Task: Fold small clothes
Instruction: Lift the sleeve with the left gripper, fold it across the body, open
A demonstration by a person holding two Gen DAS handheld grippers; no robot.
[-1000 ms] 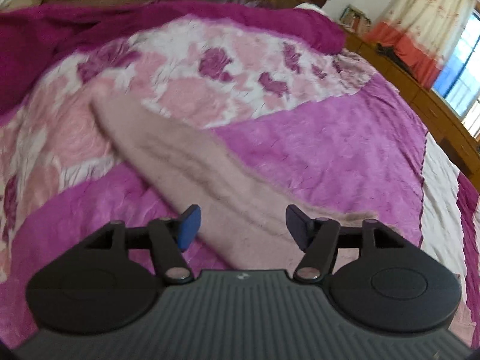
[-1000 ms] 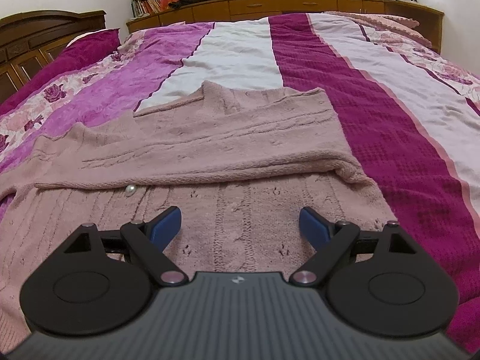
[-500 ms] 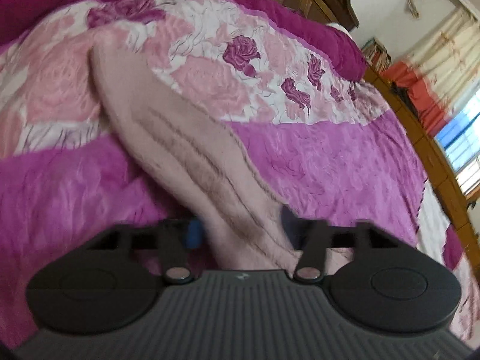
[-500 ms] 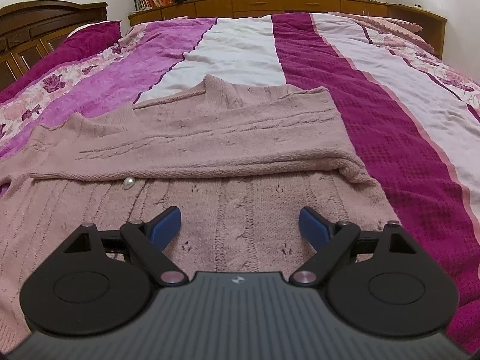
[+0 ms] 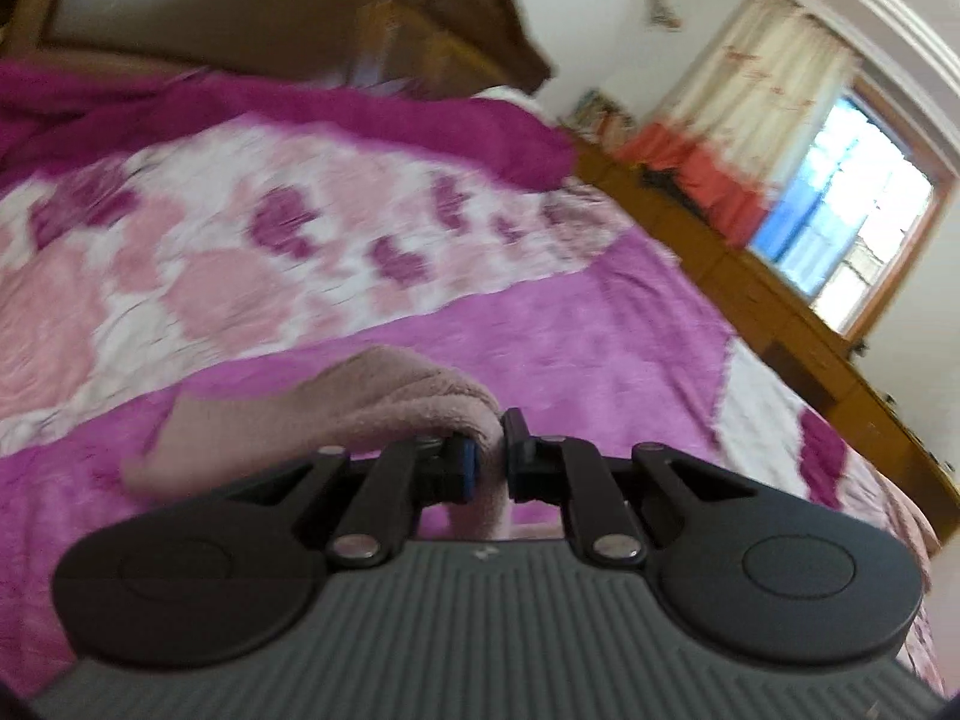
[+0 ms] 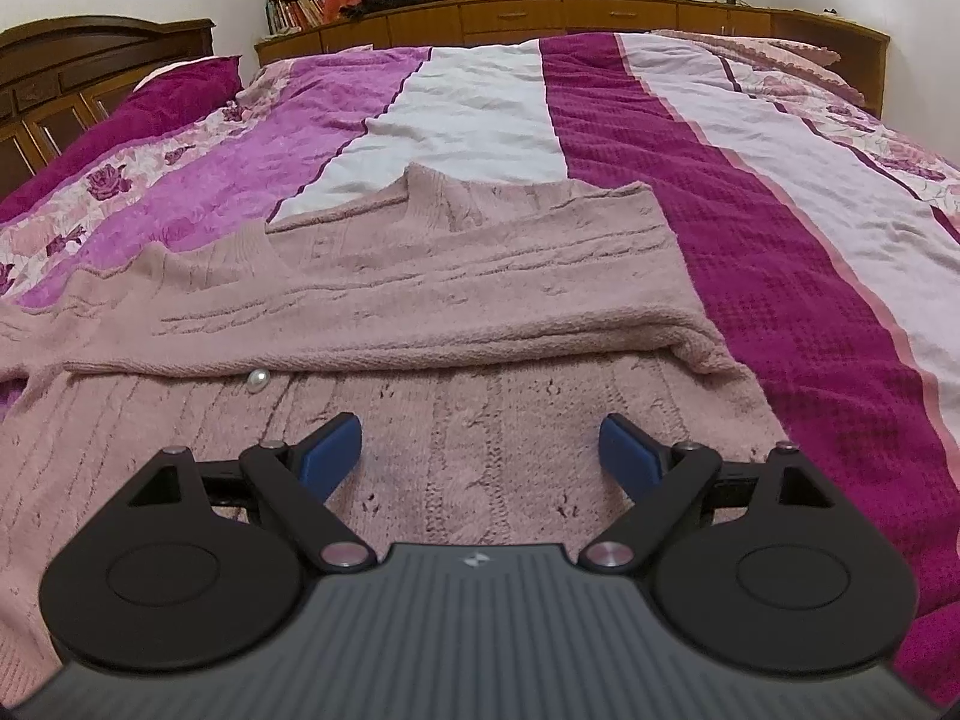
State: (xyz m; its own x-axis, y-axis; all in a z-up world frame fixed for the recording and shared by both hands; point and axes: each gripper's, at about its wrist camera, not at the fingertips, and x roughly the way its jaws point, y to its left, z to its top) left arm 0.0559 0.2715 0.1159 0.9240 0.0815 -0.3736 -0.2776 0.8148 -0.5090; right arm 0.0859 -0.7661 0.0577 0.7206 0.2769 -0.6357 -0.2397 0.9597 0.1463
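A dusty pink knit sweater (image 6: 420, 300) lies flat on the bed, one side folded over its body, with a pearl button (image 6: 258, 382) at the fold's edge. My right gripper (image 6: 480, 450) hovers open low over the sweater's lower part, with nothing between its fingers. In the blurred left wrist view, the sweater's sleeve (image 5: 360, 402) is bunched and lifted off the purple bedspread (image 5: 600, 348). My left gripper (image 5: 487, 462) is closing tight on the sleeve, its pads pressing the knit from both sides. The sleeve's cuff end droops to the left.
The striped and floral bedspread (image 6: 750, 192) covers the whole bed. A dark wooden headboard (image 5: 240, 18) and a magenta pillow (image 6: 168, 96) are at the bed's head. Low wooden cabinets (image 6: 600, 12) run under a curtained window (image 5: 840, 228).
My left gripper dropped onto the sleeve, shut on it and lifted it, so the sleeve now bunches up off the bed. The right gripper has stayed put.
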